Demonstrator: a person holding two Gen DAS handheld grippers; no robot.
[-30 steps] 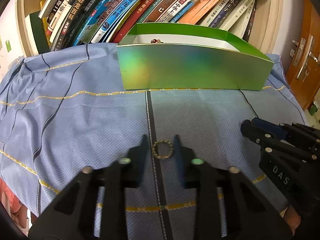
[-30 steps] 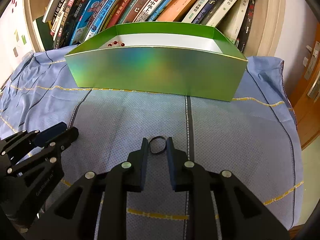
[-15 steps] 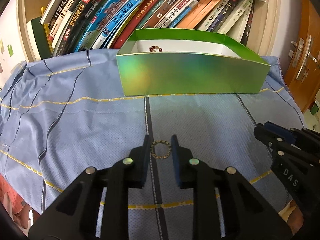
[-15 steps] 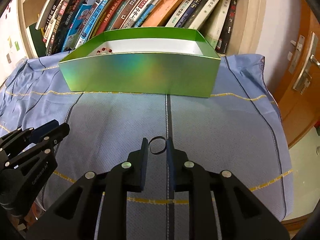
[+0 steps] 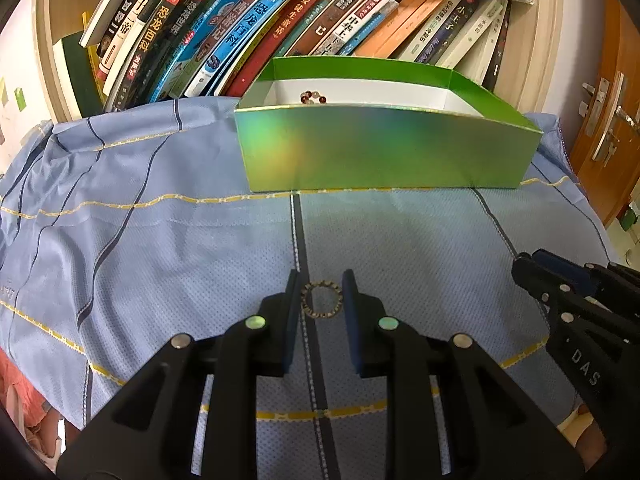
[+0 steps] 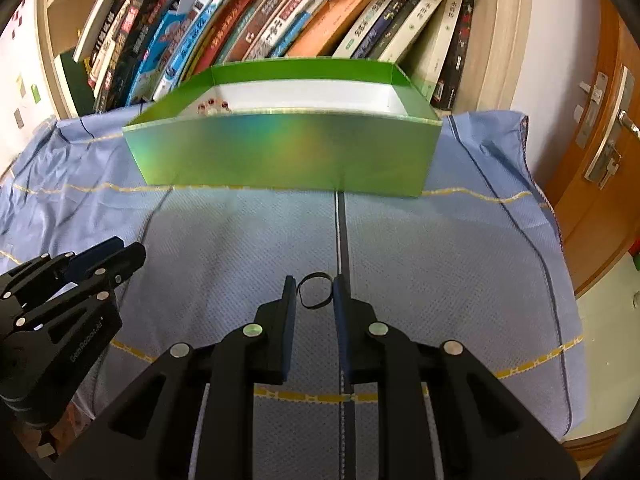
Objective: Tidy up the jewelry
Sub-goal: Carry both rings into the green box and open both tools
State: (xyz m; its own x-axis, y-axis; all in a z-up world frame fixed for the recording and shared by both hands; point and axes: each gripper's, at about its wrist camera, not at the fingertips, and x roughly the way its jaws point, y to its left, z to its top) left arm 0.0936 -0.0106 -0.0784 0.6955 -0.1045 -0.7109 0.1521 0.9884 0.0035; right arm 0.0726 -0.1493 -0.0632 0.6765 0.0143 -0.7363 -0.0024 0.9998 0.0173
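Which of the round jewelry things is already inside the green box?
The string of red and pale beads, lying in the green box. The beaded ring and thin black ring are each between gripper fingers.

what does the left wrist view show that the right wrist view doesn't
Only the left wrist view: the left gripper shut on a beaded bracelet.

Only the right wrist view: the right gripper shut on a thin black ring.

Both: the green box holding red beads, the blue cloth, the shelf of books, and the other gripper at the frame's edge.
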